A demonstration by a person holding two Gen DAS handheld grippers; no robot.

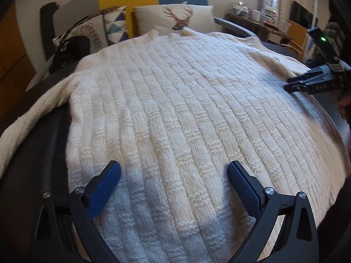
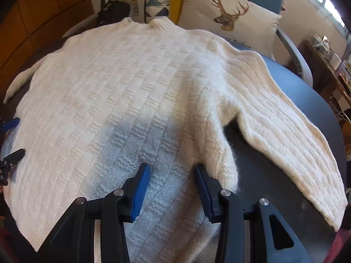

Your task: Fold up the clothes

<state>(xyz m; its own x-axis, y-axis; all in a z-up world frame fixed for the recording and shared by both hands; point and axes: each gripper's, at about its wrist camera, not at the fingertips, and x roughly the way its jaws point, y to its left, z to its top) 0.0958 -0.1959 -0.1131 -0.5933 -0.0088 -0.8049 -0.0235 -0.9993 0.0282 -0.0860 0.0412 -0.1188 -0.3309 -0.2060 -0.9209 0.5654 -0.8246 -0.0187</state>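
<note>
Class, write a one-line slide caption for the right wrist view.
Right gripper open over a cream knit sweater spread on a dark table.

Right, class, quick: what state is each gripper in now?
Left gripper: open wide above the sweater, holding nothing.
Right gripper: partly open over the sweater, gripping nothing.

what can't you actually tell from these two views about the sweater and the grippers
- Sweater hem: cut off by the bottom edge and covered by the gripper bodies, both views.
- Left sleeve: its cuff runs off the left edge in the left wrist view.
- Right gripper: jaws apart over the knit; whether the pads touch the fabric is unclear.
- Left gripper: open; contact with the knit is also unclear.
- Table: mostly under the sweater.
</note>
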